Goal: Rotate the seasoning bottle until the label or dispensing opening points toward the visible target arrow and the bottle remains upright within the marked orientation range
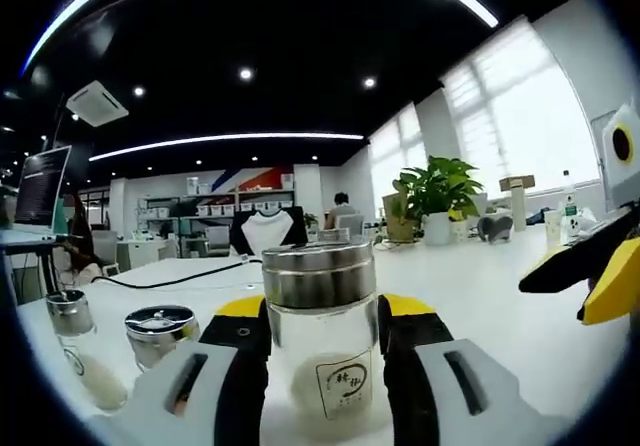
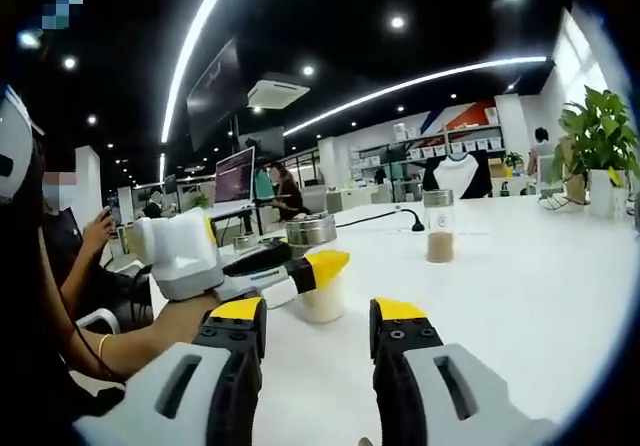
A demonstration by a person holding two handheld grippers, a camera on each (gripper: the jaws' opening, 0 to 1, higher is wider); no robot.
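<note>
left claw (image 1: 322, 351) gripping upright seasoning bottle (image 1: 321, 336), white table (image 1: 500, 296)

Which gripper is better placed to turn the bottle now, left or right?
Left. In the left gripper view the bottle stands upright between the left gripper jaws, which sit close on both its sides. The right gripper is open on bare table, off to the side of it.
</note>
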